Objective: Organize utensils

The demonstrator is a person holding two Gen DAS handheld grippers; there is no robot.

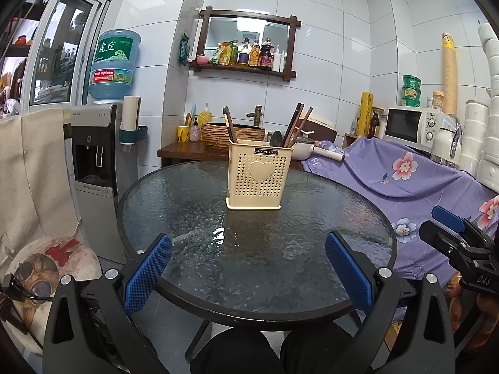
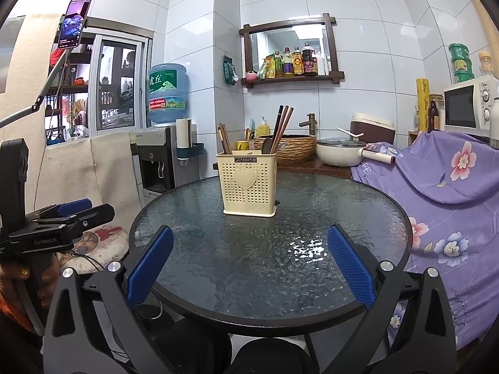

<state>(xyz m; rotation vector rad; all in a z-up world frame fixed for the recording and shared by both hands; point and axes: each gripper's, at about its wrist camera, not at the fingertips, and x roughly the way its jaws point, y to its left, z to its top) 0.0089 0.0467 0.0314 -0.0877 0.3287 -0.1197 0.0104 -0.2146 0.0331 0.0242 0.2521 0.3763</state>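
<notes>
Both tools, left and right, hang wide open and empty. The utensil holder stands mid-desk, chopsticks upright inside, within reach.

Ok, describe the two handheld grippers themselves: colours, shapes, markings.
Both are black plastic frames with silver bolt heads and two blue fingers with textured pads. The left gripper has white "GenRobot.AI" lettering on its side, as seen from the right wrist view. The right gripper shows "DAS" printed in white in the left wrist view. No cables are clearly visible on either.
</notes>
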